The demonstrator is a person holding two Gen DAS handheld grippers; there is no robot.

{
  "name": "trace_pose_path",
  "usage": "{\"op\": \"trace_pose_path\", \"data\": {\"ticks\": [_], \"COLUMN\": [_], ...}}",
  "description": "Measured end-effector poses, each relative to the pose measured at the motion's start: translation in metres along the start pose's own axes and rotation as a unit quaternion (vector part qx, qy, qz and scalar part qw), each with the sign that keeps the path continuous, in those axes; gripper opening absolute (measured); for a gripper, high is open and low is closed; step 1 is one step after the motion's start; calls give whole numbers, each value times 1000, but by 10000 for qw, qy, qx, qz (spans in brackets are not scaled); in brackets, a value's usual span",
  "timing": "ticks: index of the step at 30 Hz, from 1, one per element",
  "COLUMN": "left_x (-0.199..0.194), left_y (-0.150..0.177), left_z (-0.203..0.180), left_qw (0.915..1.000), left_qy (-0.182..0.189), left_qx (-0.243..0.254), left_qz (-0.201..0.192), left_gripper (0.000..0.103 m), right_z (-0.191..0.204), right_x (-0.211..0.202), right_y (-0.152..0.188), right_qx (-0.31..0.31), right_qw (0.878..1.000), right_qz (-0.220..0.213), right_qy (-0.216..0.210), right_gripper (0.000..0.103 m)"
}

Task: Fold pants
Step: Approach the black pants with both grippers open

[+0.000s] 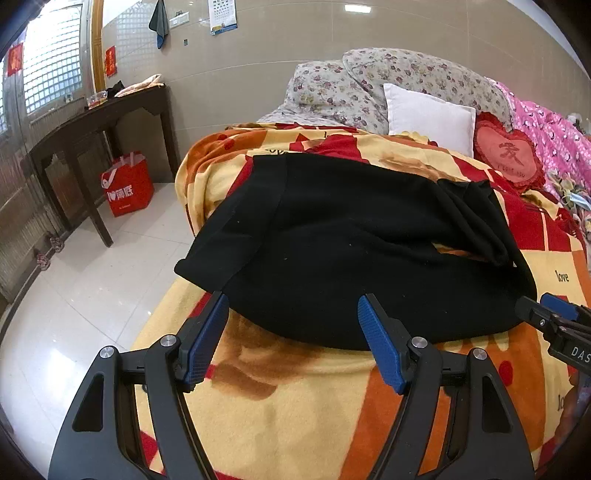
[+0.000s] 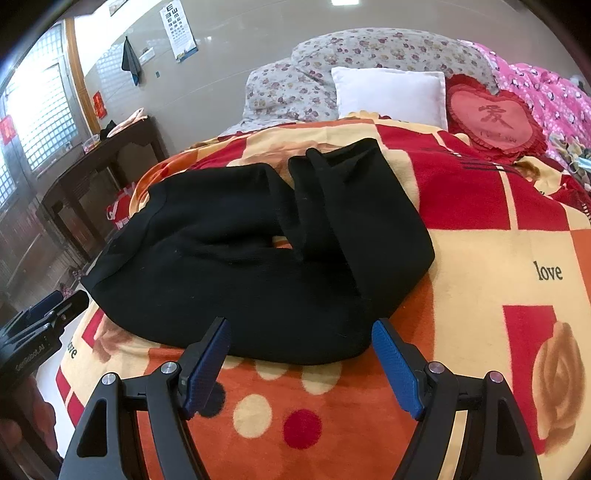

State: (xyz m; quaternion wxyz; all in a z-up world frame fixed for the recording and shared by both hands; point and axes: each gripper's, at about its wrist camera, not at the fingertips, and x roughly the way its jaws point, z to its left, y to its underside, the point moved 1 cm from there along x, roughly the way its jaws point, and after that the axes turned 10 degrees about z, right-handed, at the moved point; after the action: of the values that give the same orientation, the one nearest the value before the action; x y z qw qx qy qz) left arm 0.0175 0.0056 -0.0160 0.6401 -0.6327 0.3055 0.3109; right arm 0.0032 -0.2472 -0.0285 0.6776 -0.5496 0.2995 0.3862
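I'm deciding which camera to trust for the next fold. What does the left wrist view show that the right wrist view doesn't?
Only the left wrist view shows the whole red shopping bag on the floor and the waistband end of the black pants overhanging the bed edge. Only the right wrist view shows the leg ends lying doubled back across the blanket, and the eye chart in full. Both show the left gripper and right gripper open, empty, near the pants' front edge.
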Motion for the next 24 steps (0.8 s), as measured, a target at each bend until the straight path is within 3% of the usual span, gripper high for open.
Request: {"op": "trace_pose_path", "data": {"ticks": [24], "left_x": [20], "left_y": [0], "left_z": [0], "left_qw": [9997], "left_qy": [53], "left_qx": [-79], "left_qz": [205], "left_gripper": [73], "right_z": [-8], "right_x": [14], "right_y": [-3], "right_qx": [81], "right_qw": [9998], "right_qz": [167], "right_qy": [-16], "right_gripper": [78]}}
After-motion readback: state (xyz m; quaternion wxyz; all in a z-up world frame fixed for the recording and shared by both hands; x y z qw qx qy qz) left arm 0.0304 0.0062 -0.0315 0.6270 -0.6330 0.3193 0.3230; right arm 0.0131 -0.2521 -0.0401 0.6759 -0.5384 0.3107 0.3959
